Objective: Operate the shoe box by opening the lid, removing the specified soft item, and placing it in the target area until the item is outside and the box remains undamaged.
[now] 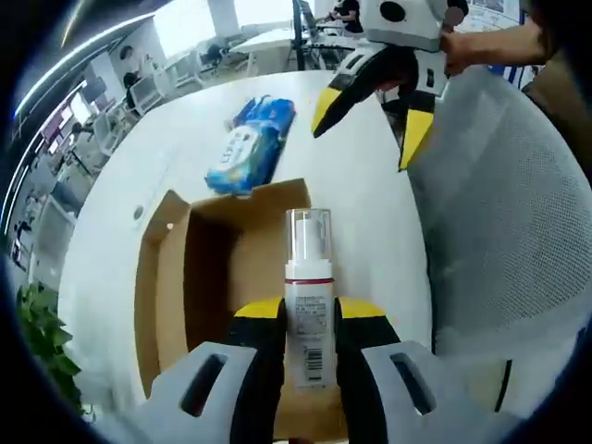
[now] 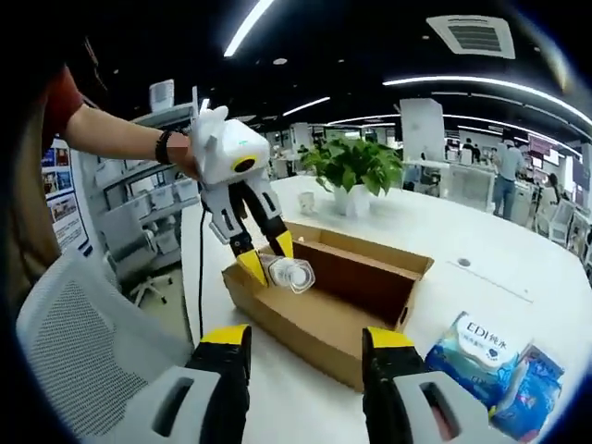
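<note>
The left hand-held gripper [image 1: 310, 338] pinches a pump bottle [image 1: 308, 301] between its yellow-tipped jaws and holds it over the open box [image 1: 166, 277]; in the right gripper view the same hand-held gripper [image 2: 268, 259] hangs at the box's [image 2: 324, 314] left end with the bottle [image 2: 291, 275] just above the rim. The right hand-held gripper [image 2: 301, 370] has its jaws spread and holds nothing; it hovers near the box's near wall, and in the left gripper view it [image 1: 370, 111] sits above the far side of the table [image 1: 370, 231]. A blue soft pack [image 1: 252, 146] already lies on the table just beyond the box, outside it [image 2: 490, 365].

To do this step well, I judge the bottle should be lifted straight up until its base clears the cardboard, grip kept firm on the label, then carried sideways without dragging across the flaps. The free hand-held gripper could steady the box wall.

The box floor under the bottle is hidden by the jaws, so I cannot tell whether anything else lies inside. The lid is hard to make out, and the bottle's label is too small to read
</note>
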Available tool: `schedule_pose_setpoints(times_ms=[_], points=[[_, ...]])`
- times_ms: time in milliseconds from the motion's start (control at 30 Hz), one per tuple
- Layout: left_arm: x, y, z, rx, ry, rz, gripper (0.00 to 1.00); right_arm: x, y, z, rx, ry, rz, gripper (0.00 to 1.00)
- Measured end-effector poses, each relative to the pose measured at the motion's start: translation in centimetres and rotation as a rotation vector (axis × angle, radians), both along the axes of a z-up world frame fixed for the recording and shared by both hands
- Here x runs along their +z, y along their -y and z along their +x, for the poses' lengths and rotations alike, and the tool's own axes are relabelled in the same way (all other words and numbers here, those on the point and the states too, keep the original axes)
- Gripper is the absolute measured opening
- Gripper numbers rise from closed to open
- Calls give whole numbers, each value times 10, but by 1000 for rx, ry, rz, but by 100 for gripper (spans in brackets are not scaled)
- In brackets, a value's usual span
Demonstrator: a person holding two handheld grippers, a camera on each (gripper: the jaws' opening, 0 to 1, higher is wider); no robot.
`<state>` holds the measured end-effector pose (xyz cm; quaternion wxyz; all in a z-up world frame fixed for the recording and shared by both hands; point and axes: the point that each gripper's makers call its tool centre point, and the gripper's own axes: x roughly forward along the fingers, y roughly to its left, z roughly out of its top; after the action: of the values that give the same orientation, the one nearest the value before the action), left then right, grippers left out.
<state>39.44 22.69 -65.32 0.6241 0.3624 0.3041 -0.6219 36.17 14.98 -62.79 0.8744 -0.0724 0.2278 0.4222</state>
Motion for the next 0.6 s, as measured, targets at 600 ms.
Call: schedule_pose_setpoints(times_ms=[600], points=[[24, 37, -70, -202, -77, -19, 18, 19, -20, -37, 211, -2, 79, 33]])
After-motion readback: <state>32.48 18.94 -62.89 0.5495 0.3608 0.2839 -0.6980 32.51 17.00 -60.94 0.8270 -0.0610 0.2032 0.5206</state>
